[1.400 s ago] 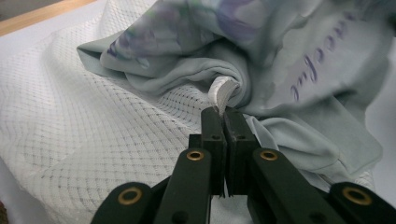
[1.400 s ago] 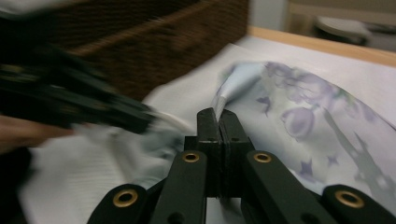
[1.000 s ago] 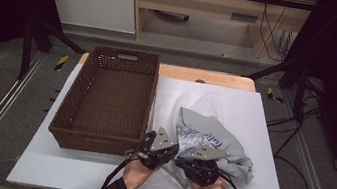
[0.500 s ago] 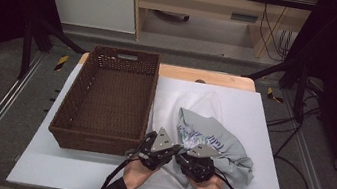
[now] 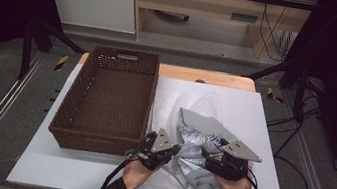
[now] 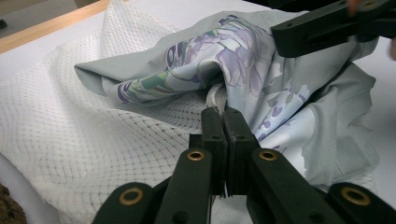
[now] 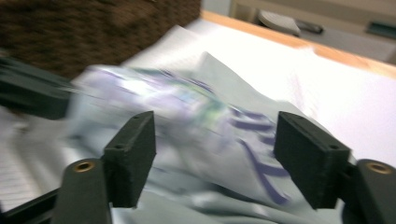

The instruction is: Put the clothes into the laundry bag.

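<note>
A pale grey-blue cloth with a purple flower print (image 5: 200, 139) lies crumpled on a white mesh bag (image 5: 205, 102) at the front of the table. My left gripper (image 5: 176, 152) is shut on a white edge of the mesh bag (image 6: 140, 135), right under the cloth (image 6: 280, 93); its jaws (image 6: 223, 114) are pressed together. My right gripper (image 5: 206, 154) is on the cloth's right side. Its jaws have just been opening and now stand wide (image 7: 215, 135). The blurred cloth (image 7: 205, 116) lies between and beyond them, and the pads do not press on it.
A dark brown woven basket (image 5: 102, 135) stands at the left, close to my left gripper. White sheeting (image 5: 264, 119) covers the table, with a wooden edge (image 5: 209, 76) at the back. Metal rails run along both sides.
My right gripper has opened, let go of the cloth, and moved to the right and a little up. The left gripper has stayed shut in place.
</note>
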Action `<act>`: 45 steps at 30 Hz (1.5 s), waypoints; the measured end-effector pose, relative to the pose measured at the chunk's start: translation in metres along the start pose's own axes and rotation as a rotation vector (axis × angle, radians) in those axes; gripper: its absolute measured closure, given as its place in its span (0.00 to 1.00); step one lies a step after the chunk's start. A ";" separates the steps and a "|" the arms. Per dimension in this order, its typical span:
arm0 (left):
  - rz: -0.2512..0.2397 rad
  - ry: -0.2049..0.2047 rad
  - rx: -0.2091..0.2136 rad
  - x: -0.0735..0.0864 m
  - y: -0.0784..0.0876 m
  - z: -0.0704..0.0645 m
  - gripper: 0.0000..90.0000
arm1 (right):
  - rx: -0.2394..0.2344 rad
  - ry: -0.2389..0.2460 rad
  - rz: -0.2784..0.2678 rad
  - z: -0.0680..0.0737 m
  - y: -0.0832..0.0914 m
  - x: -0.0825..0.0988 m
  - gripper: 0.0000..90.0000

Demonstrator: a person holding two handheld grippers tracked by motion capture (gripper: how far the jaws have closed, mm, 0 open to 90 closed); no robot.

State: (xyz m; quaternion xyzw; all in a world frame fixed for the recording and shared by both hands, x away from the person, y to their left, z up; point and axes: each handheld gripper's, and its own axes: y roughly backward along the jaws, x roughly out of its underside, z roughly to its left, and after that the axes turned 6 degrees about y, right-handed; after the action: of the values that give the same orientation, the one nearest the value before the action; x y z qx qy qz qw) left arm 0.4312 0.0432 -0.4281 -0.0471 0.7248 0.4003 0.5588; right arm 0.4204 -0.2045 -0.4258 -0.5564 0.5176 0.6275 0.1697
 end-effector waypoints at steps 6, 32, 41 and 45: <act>0.009 -0.002 0.001 0.001 -0.002 -0.001 0.98 | -0.067 -0.036 0.073 -0.006 -0.024 0.015 0.54; -0.048 0.024 -0.003 -0.007 0.011 0.004 0.98 | -0.404 0.075 0.137 0.043 -0.015 -0.003 1.00; -0.034 -0.003 0.021 -0.007 0.007 -0.006 0.98 | -0.242 0.039 0.146 0.052 -0.057 0.018 0.99; -0.024 -0.005 0.015 -0.005 0.007 -0.004 0.98 | -0.248 0.044 0.150 0.053 -0.056 0.017 0.93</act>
State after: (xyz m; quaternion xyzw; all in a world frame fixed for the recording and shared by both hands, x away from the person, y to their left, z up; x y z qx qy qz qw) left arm 0.4258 0.0435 -0.4198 -0.0504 0.7259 0.3882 0.5655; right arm 0.4309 -0.1435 -0.4748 -0.5464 0.4799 0.6852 0.0405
